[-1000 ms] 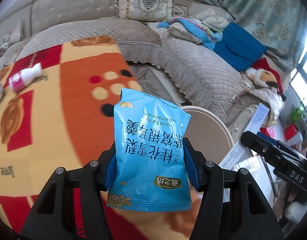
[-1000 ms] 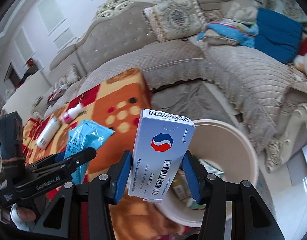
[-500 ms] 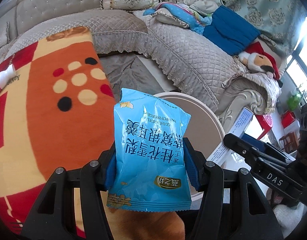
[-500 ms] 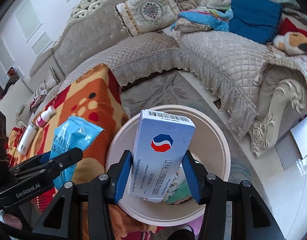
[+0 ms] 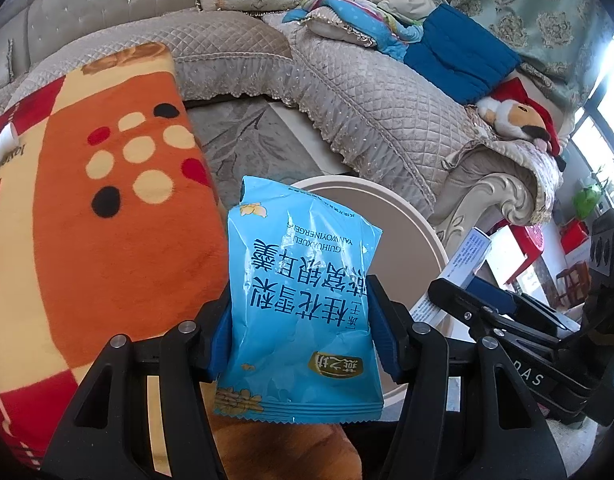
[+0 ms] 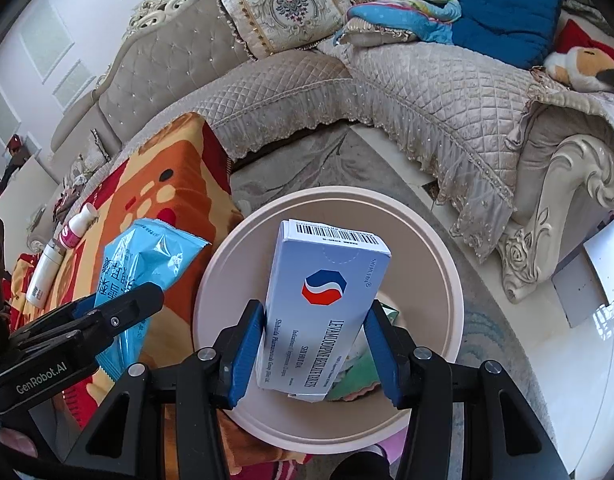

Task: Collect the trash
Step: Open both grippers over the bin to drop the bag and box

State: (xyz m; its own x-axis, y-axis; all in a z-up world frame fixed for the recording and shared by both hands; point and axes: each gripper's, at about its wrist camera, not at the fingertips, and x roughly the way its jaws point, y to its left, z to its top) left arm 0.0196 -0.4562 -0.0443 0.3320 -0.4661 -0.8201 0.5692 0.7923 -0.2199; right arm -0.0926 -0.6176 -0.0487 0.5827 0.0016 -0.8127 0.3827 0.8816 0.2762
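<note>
My left gripper [image 5: 301, 330] is shut on a blue snack packet [image 5: 303, 300], held at the near edge of the round beige trash bin [image 5: 423, 232]. My right gripper [image 6: 313, 346] is shut on a white medicine box [image 6: 323, 308] and holds it above the bin's opening [image 6: 439, 248]; some trash lies inside the bin. The left gripper and its packet [image 6: 143, 264] show at the left of the right wrist view, over the blanket's edge. The right gripper with its box [image 5: 467, 256] shows at the right of the left wrist view.
An orange patterned blanket [image 5: 107, 208] covers the surface left of the bin, with a pink-labelled bottle [image 6: 77, 228] and a white bottle [image 6: 45, 276] lying on it. A quilted beige sofa [image 6: 387, 80] wraps around behind, with cushions, blue cloth and a plush toy [image 6: 583, 64].
Both grippers have moved forward and to the right towards the bin; the medicine box now hangs over the bin's opening and the packet has reached its rim. Both grips are unchanged.
</note>
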